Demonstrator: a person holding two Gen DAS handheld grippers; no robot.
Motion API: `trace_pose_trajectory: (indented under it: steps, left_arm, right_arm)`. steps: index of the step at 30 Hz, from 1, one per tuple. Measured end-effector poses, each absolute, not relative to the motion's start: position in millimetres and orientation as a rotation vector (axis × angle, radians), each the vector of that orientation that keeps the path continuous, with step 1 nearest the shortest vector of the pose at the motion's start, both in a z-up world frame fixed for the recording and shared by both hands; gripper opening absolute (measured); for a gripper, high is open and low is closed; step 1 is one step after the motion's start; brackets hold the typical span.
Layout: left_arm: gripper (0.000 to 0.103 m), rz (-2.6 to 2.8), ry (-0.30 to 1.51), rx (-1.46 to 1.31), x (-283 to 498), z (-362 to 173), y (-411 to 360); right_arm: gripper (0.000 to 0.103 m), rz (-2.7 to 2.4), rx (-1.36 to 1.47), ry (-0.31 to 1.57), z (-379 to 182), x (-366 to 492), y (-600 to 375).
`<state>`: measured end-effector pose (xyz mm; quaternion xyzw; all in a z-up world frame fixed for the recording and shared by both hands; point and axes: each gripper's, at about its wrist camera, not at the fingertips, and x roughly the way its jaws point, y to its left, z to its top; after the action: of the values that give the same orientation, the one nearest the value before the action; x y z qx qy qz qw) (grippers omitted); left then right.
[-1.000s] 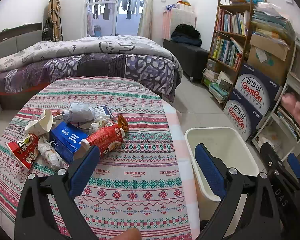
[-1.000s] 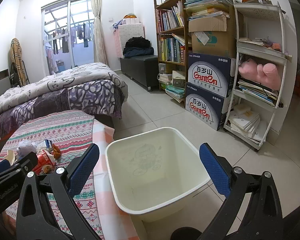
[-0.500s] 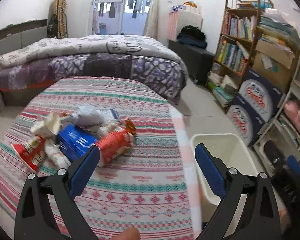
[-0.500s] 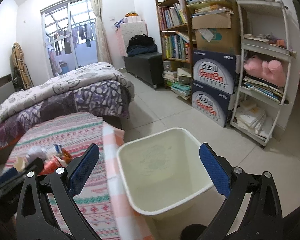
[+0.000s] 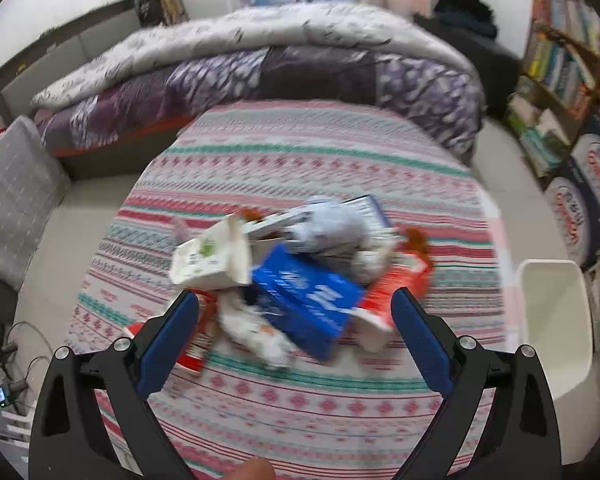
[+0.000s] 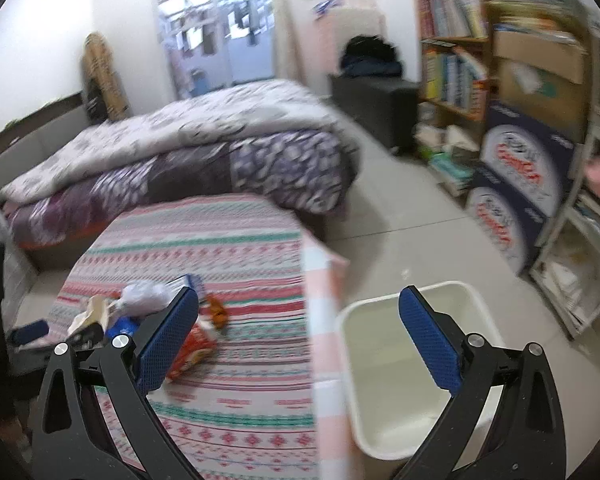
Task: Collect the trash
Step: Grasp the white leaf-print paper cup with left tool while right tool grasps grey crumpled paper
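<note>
- My left claw (image 5: pixel 296 336) is spread wide with nothing in it, hanging right over the trash pile (image 5: pixel 296 272), blue pads on either side of the heap.
- The pile sits about mid-table on the striped pink, green and white tablecloth (image 5: pixel 300 160), everything jumbled together and touching.
- Biggest piece is a blue carton (image 5: pixel 308 300) with white lettering, lying flat and angled toward me.
- A crushed white paper cup (image 5: pixel 212 256) with a bit of green print leans on the carton's left side.
- A red and white cup (image 5: pixel 384 300) lies tipped on its side against the carton's right edge.
- Crumpled pale grey-white plastic bag (image 5: pixel 332 224) sits at the back of the heap, with a crumpled white wrapper (image 5: pixel 256 332) at the front and a red packet (image 5: pixel 198 338) partly behind my left pad.
- It's all a bit motion-blurred, so I can't read any labels.
- My right claw (image 6: pixel 300 340) is also wide open and holding nothing, hovering off the table's right edge.
- The white bin (image 6: pixel 400 360) stands on the floor just beside the table, below that claw, and I can't see anything in it from here.
- Bed with a purple patterned quilt (image 5: pixel 300 68) is behind the table, bookshelf (image 6: pixel 456 52) off to the right.
</note>
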<state>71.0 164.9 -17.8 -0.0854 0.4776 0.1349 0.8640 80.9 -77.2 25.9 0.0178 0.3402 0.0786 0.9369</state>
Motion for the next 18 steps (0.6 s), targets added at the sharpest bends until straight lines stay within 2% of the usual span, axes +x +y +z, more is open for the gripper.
trace_pose_trajectory:
  steps: [10, 18]
  left_arm:
    - [0.096, 0.318, 1.244, -0.481, 113, -81, 271]
    - [0.096, 0.283, 1.306, -0.636, 119, -112, 313]
  right_arm:
    - [0.096, 0.335, 0.054, 0.832, -12, 129, -3]
    - [0.096, 0.4, 0.176, 0.993, -46, 169, 41]
